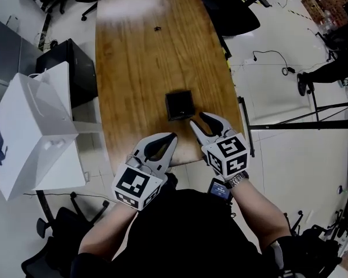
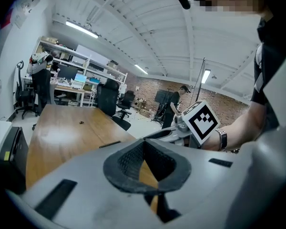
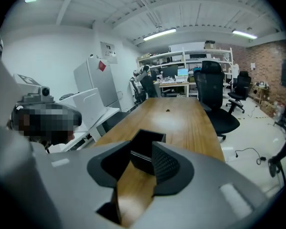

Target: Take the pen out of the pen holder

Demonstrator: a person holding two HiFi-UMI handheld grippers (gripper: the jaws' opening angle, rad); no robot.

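The pen holder (image 1: 180, 105) stands upright, mouth up. The right gripper (image 1: 198, 119), jaws released, sees its side wall. The left gripper (image 1: 173, 136) has its jaws clenched.

Long wooden table (image 1: 151, 68) runs off over a pale floor (image 1: 278, 172), with black office chairs (image 1: 235, 13) on its right and a white boxy unit (image 1: 32, 138) on its left. Far end has cluttered shelves (image 3: 181, 63), a brick wall (image 3: 271, 61) to the right, strip lights (image 3: 156, 33) overhead.

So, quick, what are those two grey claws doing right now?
Left gripper: shut, empty.
Right gripper: open, empty, facing the square black pen holder.
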